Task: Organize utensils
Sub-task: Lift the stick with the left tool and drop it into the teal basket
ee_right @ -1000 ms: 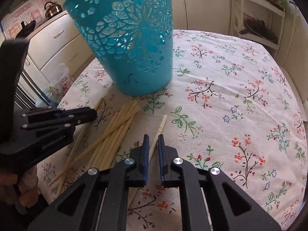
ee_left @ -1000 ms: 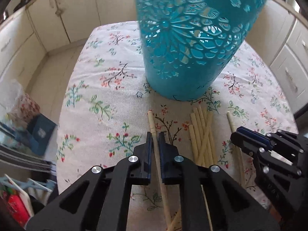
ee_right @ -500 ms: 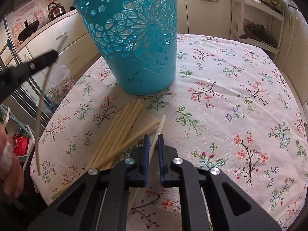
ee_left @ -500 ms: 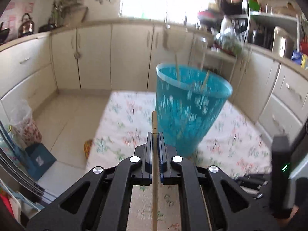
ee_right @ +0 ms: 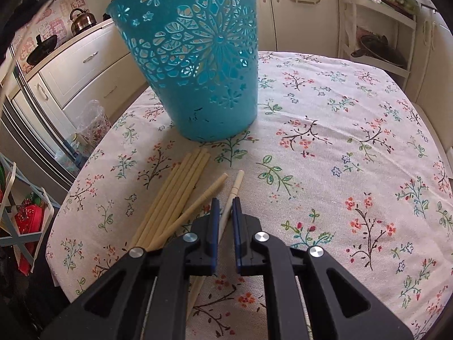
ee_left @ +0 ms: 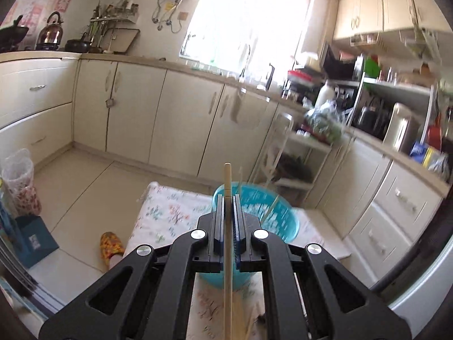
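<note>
Loose chopsticks (ee_right: 172, 198) beside teal basket (ee_right: 198, 65)

Domestic kitchen: cream base cabinets (ee_left: 184, 119) under a worktop, kettle (ee_left: 51, 32) on the hob, sink tap (ee_left: 246, 59) at the window (brightly lit).

Daylight floods in through the window (ee_left: 249, 19) at twelve o'clock of the left wrist view, blown out to white glare. The shelves (ee_left: 396, 90) at two o'clock smear with motion blur. Both views bow strongly at the edges, with dark corners. The right wrist view is sharp and evenly lit; the tablecloth (ee_right: 339, 141) shows soft, faint shadows.
</note>
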A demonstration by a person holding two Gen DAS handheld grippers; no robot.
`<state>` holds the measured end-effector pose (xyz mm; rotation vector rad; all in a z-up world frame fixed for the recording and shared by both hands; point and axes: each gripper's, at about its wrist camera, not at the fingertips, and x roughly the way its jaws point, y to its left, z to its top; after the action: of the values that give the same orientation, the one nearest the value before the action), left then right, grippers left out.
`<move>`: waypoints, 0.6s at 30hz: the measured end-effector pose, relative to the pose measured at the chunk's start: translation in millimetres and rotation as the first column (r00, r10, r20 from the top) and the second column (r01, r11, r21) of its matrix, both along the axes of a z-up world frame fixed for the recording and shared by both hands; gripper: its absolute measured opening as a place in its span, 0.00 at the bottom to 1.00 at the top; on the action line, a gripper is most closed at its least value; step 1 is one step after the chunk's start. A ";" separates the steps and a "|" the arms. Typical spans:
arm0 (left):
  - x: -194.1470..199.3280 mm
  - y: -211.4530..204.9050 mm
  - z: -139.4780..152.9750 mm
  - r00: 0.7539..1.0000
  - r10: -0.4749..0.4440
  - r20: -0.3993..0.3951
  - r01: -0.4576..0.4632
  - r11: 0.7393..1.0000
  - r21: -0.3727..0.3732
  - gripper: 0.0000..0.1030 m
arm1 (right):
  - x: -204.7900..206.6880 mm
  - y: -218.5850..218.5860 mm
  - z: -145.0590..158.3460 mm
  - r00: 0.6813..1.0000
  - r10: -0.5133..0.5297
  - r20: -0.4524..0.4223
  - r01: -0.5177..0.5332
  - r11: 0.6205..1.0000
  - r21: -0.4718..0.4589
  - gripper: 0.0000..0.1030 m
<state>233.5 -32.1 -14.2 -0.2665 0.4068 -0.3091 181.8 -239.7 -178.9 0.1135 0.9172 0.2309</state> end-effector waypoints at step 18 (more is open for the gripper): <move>97.8 -31.0 61.6 0.977 0.161 0.136 -0.141 0.979 -0.148 0.05 | 2.6 -8.2 -2.0 1.000 -0.003 -0.005 0.003 0.999 0.044 0.10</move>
<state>331.3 -63.1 47.4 -0.4056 0.2174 -0.2058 184.4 -247.8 -180.9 0.1561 0.9165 0.2478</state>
